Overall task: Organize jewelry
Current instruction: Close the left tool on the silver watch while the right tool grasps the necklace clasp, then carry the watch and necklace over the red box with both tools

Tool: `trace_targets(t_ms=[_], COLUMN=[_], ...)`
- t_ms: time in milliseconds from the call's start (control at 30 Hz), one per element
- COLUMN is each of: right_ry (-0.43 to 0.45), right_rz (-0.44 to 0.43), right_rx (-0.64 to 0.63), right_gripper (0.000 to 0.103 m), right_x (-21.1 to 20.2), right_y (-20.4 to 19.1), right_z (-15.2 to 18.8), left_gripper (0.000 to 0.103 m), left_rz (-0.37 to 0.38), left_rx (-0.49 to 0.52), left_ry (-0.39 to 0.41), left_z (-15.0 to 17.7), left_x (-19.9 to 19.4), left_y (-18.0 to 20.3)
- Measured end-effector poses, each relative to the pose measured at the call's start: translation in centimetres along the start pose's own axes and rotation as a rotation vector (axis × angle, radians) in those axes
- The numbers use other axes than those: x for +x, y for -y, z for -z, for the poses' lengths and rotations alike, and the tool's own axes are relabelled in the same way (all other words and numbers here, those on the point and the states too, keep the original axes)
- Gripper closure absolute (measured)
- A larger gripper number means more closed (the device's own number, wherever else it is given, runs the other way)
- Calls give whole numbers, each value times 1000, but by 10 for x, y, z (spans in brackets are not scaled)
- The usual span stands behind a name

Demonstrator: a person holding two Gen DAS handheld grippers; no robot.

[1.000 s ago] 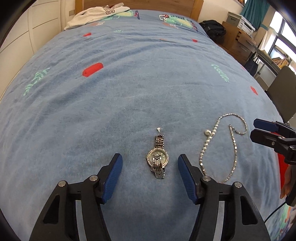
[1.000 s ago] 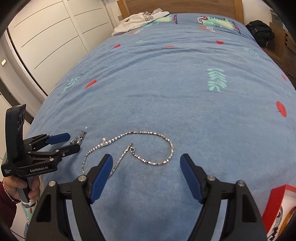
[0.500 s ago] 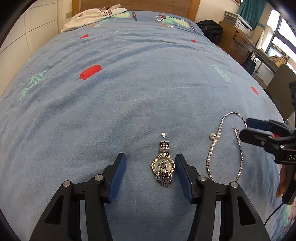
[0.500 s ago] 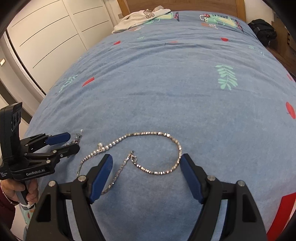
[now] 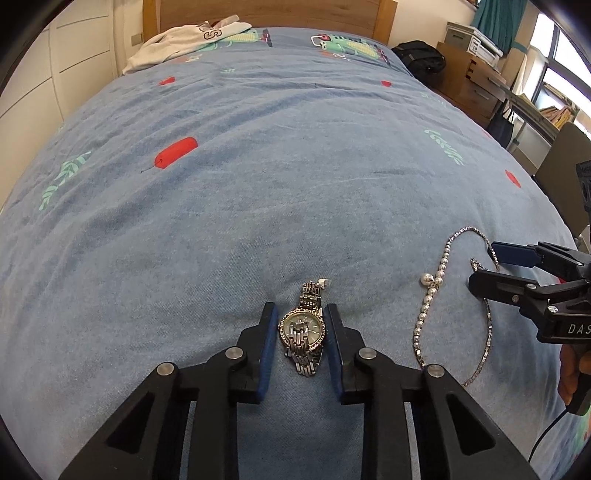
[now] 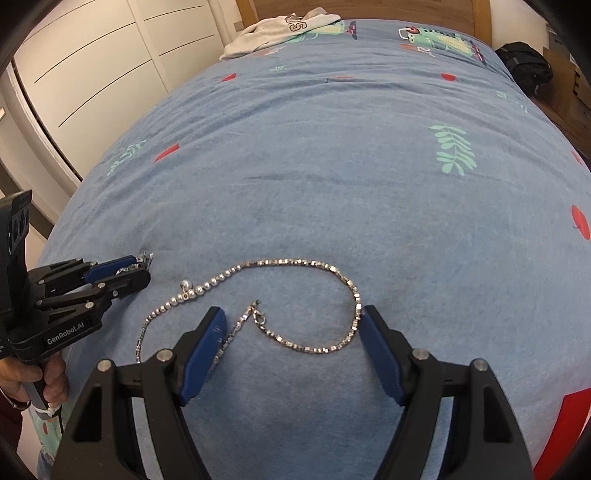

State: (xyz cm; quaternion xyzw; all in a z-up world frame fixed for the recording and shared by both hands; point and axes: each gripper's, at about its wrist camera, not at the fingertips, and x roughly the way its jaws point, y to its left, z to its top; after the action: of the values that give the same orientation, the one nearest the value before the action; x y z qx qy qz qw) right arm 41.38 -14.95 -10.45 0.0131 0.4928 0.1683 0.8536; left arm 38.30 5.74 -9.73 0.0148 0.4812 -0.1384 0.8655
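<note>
The left gripper (image 5: 301,332), low in the centre of its own view, has its blue pads on either side of the silver watch (image 5: 303,328), closed in against the watch case, so it is gripping the watch, which lies on the blue bedspread (image 5: 258,184). Right of it in that view lies the necklace (image 5: 436,295), a loop of pearls and silver links.

The right gripper (image 6: 291,343), bottom centre of its view, is spread wide, holding nothing. Its pads straddle the necklace loop, with the clasp (image 6: 258,314) between them and the right pad just beside the chain.

A grey garment (image 5: 184,40) lies at the upper left, by the wooden headboard (image 5: 266,13).
</note>
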Motion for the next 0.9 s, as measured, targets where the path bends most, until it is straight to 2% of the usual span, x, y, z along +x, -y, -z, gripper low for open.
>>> trace_targets(t_ms=[33, 67, 100, 233, 300, 367, 600, 900], right_ry=[0, -1, -2, -7, -9, -3, 38, 139], right_rz=[1, 4, 6, 7, -3, -11, -30, -30], right_rx=[-9, -15, -20, -36, -44, -48, -39, -37], right_gripper=[34, 40, 50, 75, 94, 97, 98, 98], right_x=[0, 0, -1, -2, -3, -6, -27, -99], right_y=[-1, -1, -1, -2, -2, -4, -8, -9], right_z=[1, 2, 2, 4, 5, 6, 9, 8], left_gripper=[78, 78, 78, 79, 79, 79, 79, 79], left_rz=[-1, -2, -3, -9, -5, -1, 6, 11], left_rx=[2, 3, 4, 8, 2, -1, 4, 26], left_ry=[1, 2, 2, 7, 12, 15, 20, 47], left_z=[0, 0, 0, -1, 1, 1, 5, -3], left_x=[0, -1, 0, -1, -4, -7, -23, -60], left_y=[0, 0, 0, 3, 4, 4, 9, 33])
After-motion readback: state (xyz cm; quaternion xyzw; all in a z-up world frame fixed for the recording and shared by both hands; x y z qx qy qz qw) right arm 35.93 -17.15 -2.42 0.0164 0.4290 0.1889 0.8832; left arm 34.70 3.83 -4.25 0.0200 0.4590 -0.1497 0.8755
